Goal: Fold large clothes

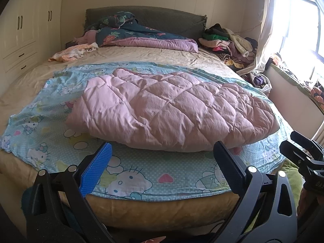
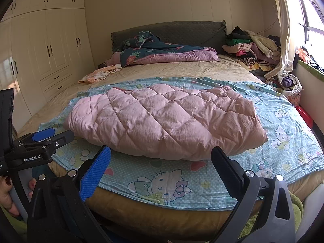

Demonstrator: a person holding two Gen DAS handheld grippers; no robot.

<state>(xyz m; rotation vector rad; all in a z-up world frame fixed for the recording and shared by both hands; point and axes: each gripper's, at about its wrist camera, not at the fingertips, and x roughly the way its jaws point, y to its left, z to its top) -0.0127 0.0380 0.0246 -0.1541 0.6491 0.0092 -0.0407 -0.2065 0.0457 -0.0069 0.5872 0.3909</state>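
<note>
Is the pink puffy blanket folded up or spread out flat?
Folded. The pink quilt lies as a thick, doubled bundle on the Hello Kitty sheet.

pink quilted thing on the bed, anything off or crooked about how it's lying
The pink quilted padded garment lies bunched and slanted across the light blue cartoon-cat sheet, not square to the bed's near edge. The sheet itself is skewed and wrinkled. No damage shows. Both grippers, left and right, hover open, touching nothing.

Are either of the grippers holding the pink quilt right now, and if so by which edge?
Neither. The left gripper and right gripper both have open jaws with nothing between them, short of the pink quilt lying on the cartoon sheet.
</note>
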